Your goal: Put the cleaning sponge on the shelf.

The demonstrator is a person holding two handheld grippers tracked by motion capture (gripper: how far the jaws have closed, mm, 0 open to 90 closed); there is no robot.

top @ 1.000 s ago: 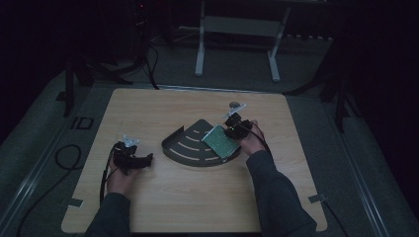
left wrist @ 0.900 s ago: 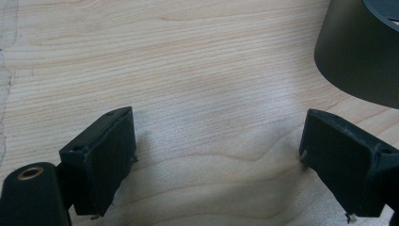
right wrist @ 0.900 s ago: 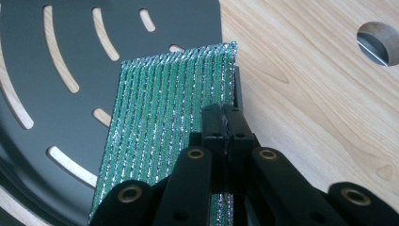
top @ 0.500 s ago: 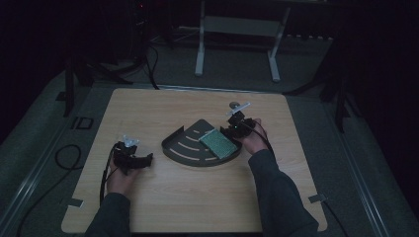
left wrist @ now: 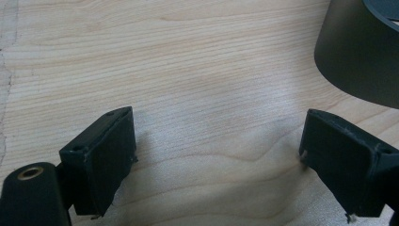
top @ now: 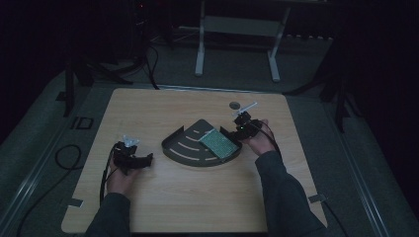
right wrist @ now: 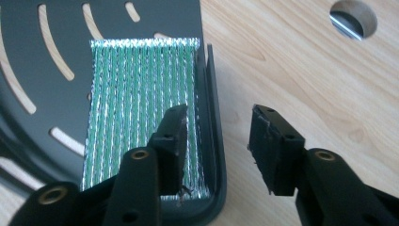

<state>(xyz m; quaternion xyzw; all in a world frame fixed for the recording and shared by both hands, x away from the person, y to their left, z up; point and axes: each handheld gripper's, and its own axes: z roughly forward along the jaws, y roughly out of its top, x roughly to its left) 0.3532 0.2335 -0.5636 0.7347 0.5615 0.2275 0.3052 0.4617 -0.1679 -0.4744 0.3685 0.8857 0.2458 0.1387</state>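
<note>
A dark fan-shaped slotted tray (top: 185,145) lies mid-table. A green ribbed pad (top: 217,142) rests flat in its right part, against the side wall. My right gripper (top: 236,132) is at that wall. In the right gripper view its jaws have just been opening and stand apart (right wrist: 216,117). One finger is over the pad (right wrist: 136,94), the other over bare wood, with the tray wall (right wrist: 214,141) between them untouched. My left gripper (top: 146,159) rests on the table left of the tray, open (left wrist: 216,136) with nothing between its fingers. The tray's curved wall (left wrist: 357,52) is just ahead of it.
A round hole (top: 234,105) in the tabletop sits behind the right hand, with a pale rod (top: 249,105) beside it. A metal stand (top: 237,29) is on the floor beyond the table. A cable (top: 64,158) loops off the table's left edge.
The right gripper's jaws have opened off the green pad, which stays lying in the tray. The right hand shifted only slightly. The left hand has not moved.
</note>
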